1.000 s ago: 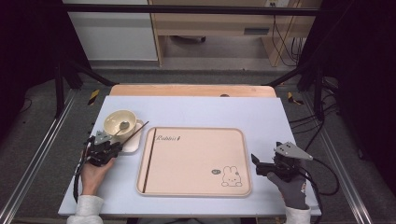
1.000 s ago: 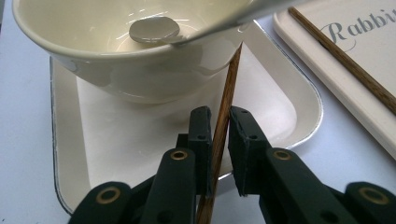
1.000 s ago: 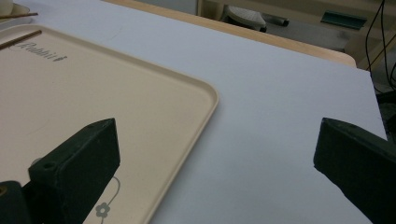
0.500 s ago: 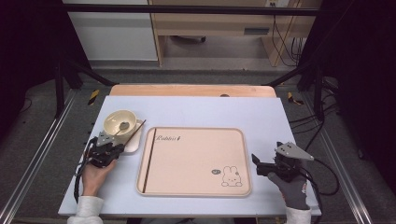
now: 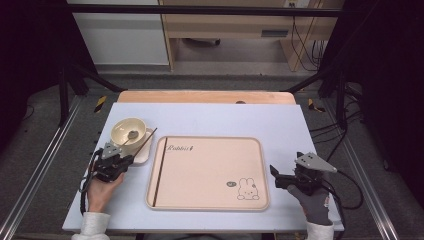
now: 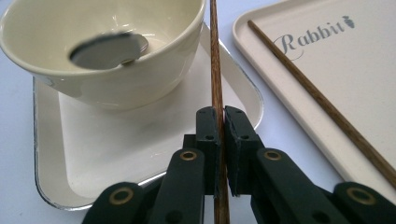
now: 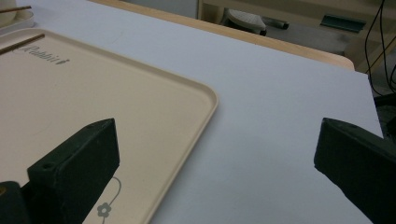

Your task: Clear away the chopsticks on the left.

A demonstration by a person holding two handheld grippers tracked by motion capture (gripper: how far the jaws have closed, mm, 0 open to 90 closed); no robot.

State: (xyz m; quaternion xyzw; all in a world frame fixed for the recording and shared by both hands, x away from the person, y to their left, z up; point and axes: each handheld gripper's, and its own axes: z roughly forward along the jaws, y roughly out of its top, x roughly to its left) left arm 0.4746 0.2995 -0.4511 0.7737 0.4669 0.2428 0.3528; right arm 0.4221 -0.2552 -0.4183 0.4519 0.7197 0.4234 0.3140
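The left gripper (image 6: pixel 220 122) was clenched on a wooden chopstick (image 6: pixel 215 60) lying over the square plate (image 6: pixel 116 163) beside the bowl (image 6: pixel 140 70). The right gripper (image 7: pixel 215 154) hung open beside the tray (image 7: pixel 140 93), grasping nothing.

The word "Rabbit" (in a curly script, a small carrot after it) stands printed on the beige tray (image 6: pixel 355 84), near the chopstick (image 6: pixel 322 102) lying there.
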